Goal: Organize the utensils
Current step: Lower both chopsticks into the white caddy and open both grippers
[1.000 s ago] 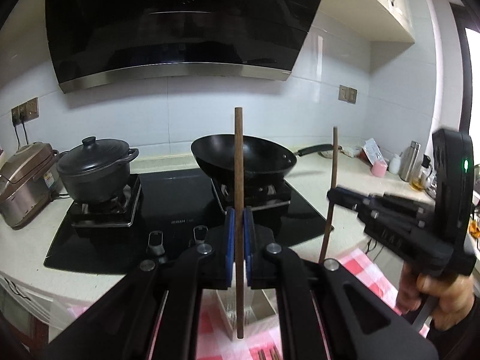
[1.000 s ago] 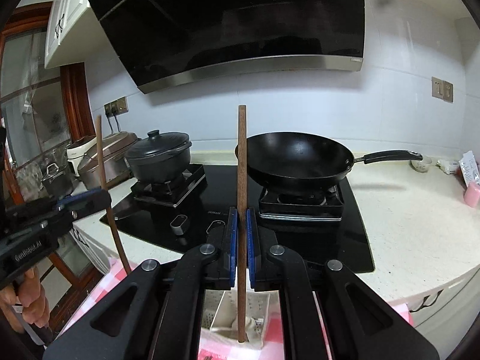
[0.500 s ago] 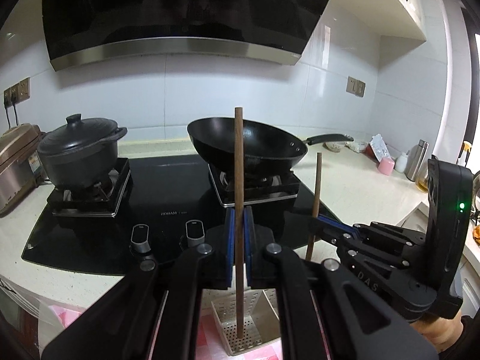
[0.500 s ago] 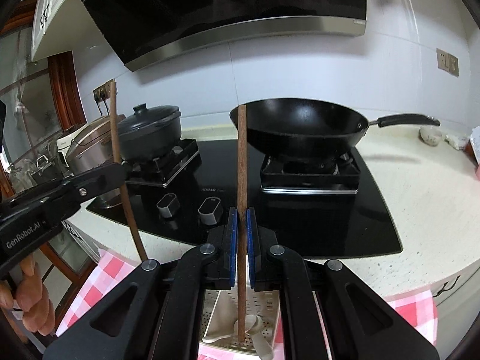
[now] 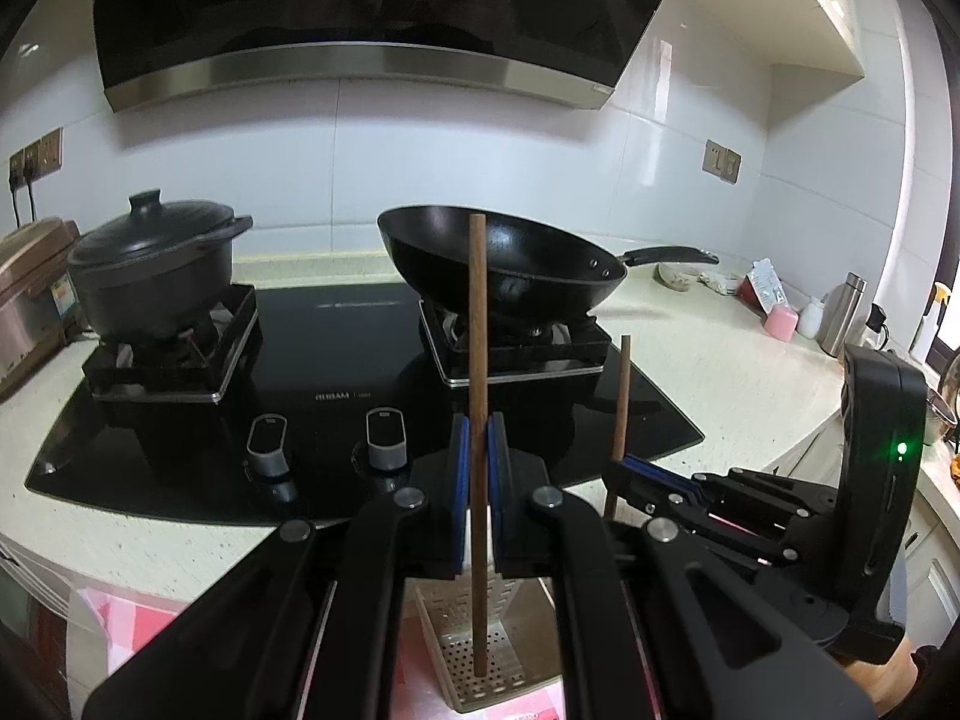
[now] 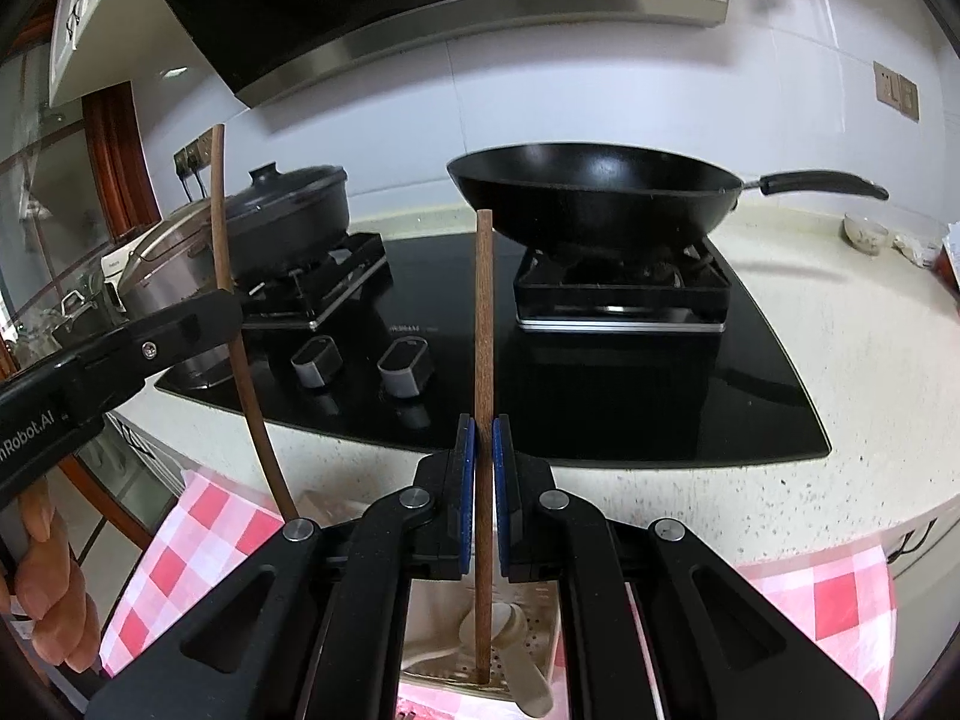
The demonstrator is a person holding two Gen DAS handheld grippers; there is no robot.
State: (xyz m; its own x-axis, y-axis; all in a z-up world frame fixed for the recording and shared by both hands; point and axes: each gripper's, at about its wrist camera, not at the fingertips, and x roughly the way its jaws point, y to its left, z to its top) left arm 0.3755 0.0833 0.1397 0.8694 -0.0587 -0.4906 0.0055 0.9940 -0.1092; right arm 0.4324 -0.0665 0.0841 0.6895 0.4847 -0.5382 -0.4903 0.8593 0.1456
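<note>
My left gripper (image 5: 478, 450) is shut on an upright brown wooden chopstick (image 5: 478, 330). The stick's lower tip hangs over the perforated floor of a beige utensil holder (image 5: 456, 642). In the same view, at the right, my right gripper (image 5: 621, 471) grips a second chopstick (image 5: 621, 396). The right wrist view shows that gripper (image 6: 483, 456) shut on its chopstick (image 6: 483, 312), tip down inside the holder (image 6: 543, 621) beside white spoons (image 6: 513, 630). At the left of this view the left gripper (image 6: 225, 315) holds its chopstick (image 6: 223, 222), with a hand below.
Ahead is a black gas hob (image 5: 336, 360) with a wok (image 5: 504, 264) and a lidded black pot (image 5: 156, 264). A rice cooker (image 5: 30, 288) stands far left, bottles and jars (image 5: 840, 312) far right. The holder sits on a red-checked cloth (image 6: 198, 534).
Both grippers have sunk with their chopsticks, still shut. The holder has come further into view below them, and the stick tips now reach down into it.
</note>
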